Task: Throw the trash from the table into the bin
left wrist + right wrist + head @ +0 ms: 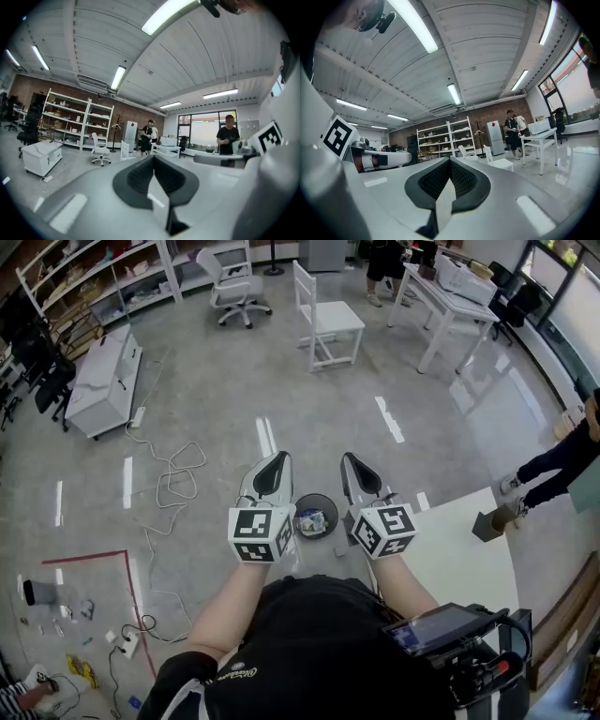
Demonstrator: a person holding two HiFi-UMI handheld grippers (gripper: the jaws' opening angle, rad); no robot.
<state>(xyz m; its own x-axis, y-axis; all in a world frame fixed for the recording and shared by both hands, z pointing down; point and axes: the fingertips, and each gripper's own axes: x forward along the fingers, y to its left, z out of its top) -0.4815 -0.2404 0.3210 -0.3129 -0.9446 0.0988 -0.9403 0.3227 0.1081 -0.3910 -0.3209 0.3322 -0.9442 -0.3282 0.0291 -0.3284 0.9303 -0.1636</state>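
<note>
In the head view both grippers are raised side by side in front of my chest, pointing level out over the floor. My left gripper (pixel 276 463) is shut with nothing between its pads, and the left gripper view shows its tips (pixel 153 158) meeting. The jaws of my right gripper (pixel 355 465) are also closed and hold nothing (pixel 449 161). A dark round bin (pixel 315 517) stands on the floor below and between them, with crumpled trash inside. The white table (pixel 469 559) lies to my right, and a small brown object (pixel 488 524) sits at its far edge.
A white chair (pixel 327 321) and a swivel chair (pixel 232 285) stand farther out on the floor. A white cabinet (pixel 103 381) is at the left, with cables (pixel 171 486) trailing from it. Another white table (pixel 448 298) stands at the back right. A person's legs (pixel 553 460) are beside my table.
</note>
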